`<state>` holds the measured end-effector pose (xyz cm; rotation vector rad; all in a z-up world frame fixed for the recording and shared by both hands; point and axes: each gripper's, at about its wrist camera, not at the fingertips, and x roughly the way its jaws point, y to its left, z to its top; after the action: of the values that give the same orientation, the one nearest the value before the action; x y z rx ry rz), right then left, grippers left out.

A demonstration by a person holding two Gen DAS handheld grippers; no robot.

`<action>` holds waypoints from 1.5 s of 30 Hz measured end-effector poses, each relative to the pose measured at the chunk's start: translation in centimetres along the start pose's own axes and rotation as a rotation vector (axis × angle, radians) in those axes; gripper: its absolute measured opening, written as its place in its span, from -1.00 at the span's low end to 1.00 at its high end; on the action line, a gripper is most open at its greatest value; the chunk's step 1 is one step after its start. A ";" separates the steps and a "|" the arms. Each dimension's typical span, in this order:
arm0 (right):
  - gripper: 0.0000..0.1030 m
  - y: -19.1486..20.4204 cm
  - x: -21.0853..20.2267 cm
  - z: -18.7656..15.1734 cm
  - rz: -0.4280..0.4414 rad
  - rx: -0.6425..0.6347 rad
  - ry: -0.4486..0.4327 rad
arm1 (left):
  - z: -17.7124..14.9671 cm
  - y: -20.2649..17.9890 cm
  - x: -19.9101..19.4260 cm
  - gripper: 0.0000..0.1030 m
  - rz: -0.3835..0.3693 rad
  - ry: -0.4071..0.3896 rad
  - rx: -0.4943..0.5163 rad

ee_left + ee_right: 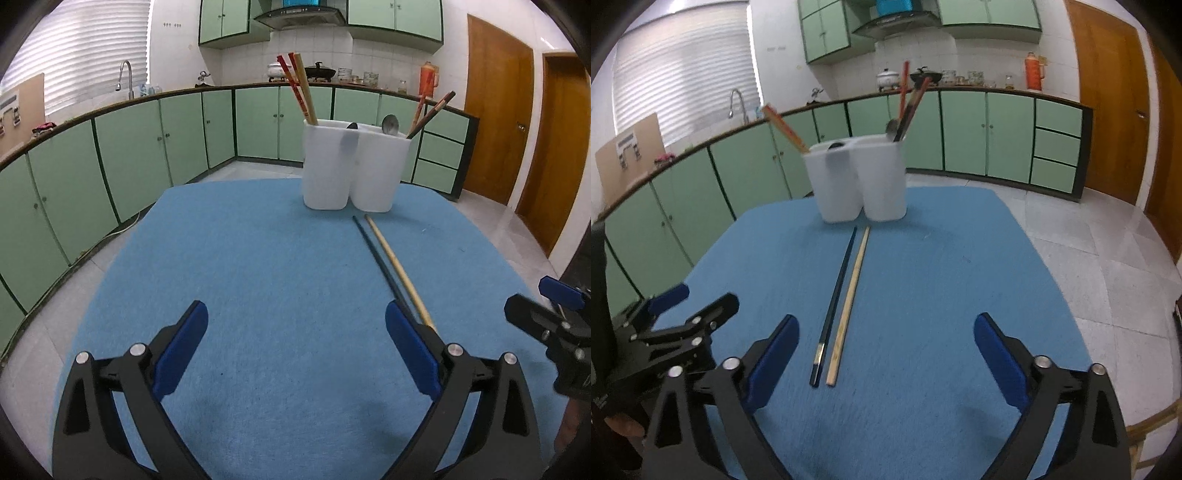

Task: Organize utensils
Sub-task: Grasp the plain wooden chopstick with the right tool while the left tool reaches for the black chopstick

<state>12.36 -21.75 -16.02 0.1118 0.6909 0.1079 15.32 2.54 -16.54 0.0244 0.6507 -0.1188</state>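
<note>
Mat (258, 266), blue felt, covering the whole table top; carries every item listed below.

Holder (354, 166), white plastic, two joined compartments, upright near the far edge of the mat. Left compartment: red-and-tan chopsticks (301, 86) leaning left. Right compartment: dark and reddish chopsticks (430, 112) leaning right, with a metal spoon (389, 123) bowl-up. A second dark utensil tip shows at the divider; type cannot be told. Printing runs along the red chopsticks but is too small to read.

Left gripper (295, 343), black frame, blue pads, jaws wide apart with nothing between them, above the near part of the mat.

Right gripper (886, 350), same build, jaws wide apart; the near ends of the two loose chopsticks lie on the mat between its fingers, untouched by either pad.

Dark chopstick (836, 295), slim, near end with a pale band; long axis runs from the near edge toward the holder.

Light chopstick (849, 299), pale wood, just beside the dark one on its right, almost parallel, far tip just short of the holder.
</note>
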 end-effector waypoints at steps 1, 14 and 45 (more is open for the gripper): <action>0.63 0.3 0.1 -0.2 0.000 -0.012 0.012 | -0.1 0.0 0.2 0.82 0.002 0.009 0.001; -0.28 2.2 1.8 -3.0 0.035 -0.044 0.117 | -0.8 0.0 0.6 0.83 -0.003 0.033 -0.029; -0.86 1.8 3.9 -3.3 0.001 -0.011 0.184 | -0.6 -0.8 1.2 0.83 -0.002 0.048 -0.026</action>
<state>13.11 -19.20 -20.78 0.0920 0.8738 0.1245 15.78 1.69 -17.72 0.0013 0.6999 -0.1119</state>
